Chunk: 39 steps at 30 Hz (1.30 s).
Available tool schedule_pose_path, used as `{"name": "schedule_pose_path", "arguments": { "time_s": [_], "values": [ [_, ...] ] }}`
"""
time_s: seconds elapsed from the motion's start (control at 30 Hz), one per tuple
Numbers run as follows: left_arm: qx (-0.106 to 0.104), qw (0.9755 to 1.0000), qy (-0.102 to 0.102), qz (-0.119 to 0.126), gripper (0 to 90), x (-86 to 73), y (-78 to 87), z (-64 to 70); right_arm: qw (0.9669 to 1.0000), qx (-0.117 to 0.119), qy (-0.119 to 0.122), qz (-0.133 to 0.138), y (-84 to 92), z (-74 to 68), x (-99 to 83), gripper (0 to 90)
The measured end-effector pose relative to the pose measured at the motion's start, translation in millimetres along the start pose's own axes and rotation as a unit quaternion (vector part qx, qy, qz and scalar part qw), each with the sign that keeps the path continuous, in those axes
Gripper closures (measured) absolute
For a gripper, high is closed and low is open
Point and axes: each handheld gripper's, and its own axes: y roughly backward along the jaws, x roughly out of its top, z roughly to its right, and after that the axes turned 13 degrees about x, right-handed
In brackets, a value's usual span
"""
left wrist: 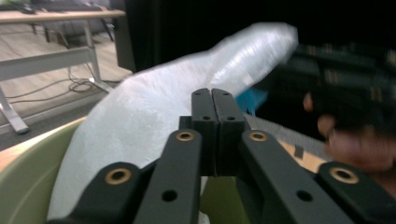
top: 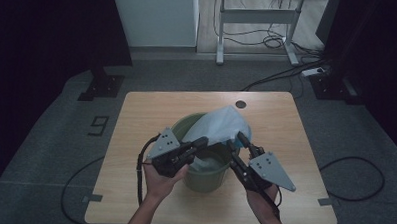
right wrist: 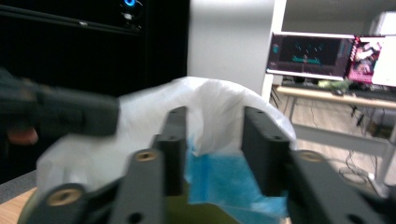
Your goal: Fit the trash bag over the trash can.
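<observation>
The green bin point(top: 204, 162) sits mid-table point(top: 133, 190) with a pale plastic bag point(top: 221, 124) half in it, the bag billowing up over the far rim. The left gripper point(top: 201, 142) is at the near left rim, its jaws pressed flat together; in the left gripper view they meet tight, and whether a fold of the bag point(left wrist: 154, 112) is pinched there cannot be told. The right gripper point(top: 238, 141) stands part open, the bag's edge point(right wrist: 210, 116) loose between its jaws, nothing gripped. So the lining looks only partly done: the bag is in, but its mouth isn't yet spread and folded over the rim.
</observation>
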Motion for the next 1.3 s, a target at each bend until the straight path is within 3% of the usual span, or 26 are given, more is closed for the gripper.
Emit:
{"name": "schedule_pose_path", "arguments": {
  "time_s": [0.13, 0.27, 0.4, 0.6, 0.7, 0.73, 0.77, 0.9, 0.93, 1.03, 1.13, 1.17, 1.3],
  "values": [
    [0.009, 0.9997, 0.021, 0.009, 90.0, 0.7, 5.9, -7.5, 0.9992, -0.024, -0.026, -0.019, 1.0, -1.3, -16.2, 38.3],
    [0.02, 0.9991, 0.029, 0.025, 90.0, 1.8, 13.1, -13.0, 0.9979, -0.043, -0.039, -0.028, 3.2, 2.9, -21.4, 33.3],
    [0.015, 0.9976, 0.052, 0.043, 90.0, 1.4, 21.8, -21.0, 0.9975, -0.047, -0.043, -0.032, 5.2, 6.8, -25.6, 32.9],
    [0.013, 0.9961, 0.067, 0.056, 90.0, -2.0, 33.8, -29.1, 0.9967, -0.038, -0.062, -0.035, 8.6, 12.7, -34.7, 35.3],
    [0.009, 0.995, 0.079, 0.062, 90.0, -5.1, 38.7, -33.7, 0.9966, -0.02, -0.071, -0.037, 7.8, 14.6, -39.3, 40.5],
    [0.007, 0.9946, 0.082, 0.063, 90.0, -6.3, 39.9, -35.1, 0.9969, 0.002, -0.068, -0.039, 6.6, 13.6, -42.7, 54.1],
    [0.008, 0.9945, 0.083, 0.063, 90.0, -7.4, 41.1, -36.4, 0.9969, 0.002, -0.068, -0.039, 6.6, 13.6, -42.7, 54.1],
    [0.011, 0.9939, 0.088, 0.065, 90.0, -11.8, 46.5, -41.7, 0.9971, 0.02, -0.052, -0.05, 3.5, 11.7, -45.6, 81.9],
    [0.013, 0.9935, 0.091, 0.067, 90.0, -14.0, 50.8, -44.9, 0.9977, 0.013, -0.043, -0.051, 3.6, 14.5, -44.2, 87.3],
    [0.014, 0.9929, 0.095, 0.07, 90.0, -16.3, 55.4, -48.6, 0.9981, -0.001, -0.037, -0.049, 4.6, 20.4, -42.3, 88.2],
    [0.017, 0.9919, 0.103, 0.072, 90.0, -21.0, 62.3, -55.0, 0.9975, -0.037, -0.037, -0.048, 10.1, 43.7, -37.3, 88.3],
    [0.017, 0.9915, 0.107, 0.073, 90.0, -23.0, 64.4, -57.4, 0.9975, -0.037, -0.037, -0.048, 10.1, 43.7, -37.3, 88.3],
    [0.015, 0.9898, 0.121, 0.073, 90.0, -31.6, 70.9, -66.7, 0.9953, -0.07, -0.046, -0.048, 19.0, 67.9, -36.9, 88.3]
  ]
}}
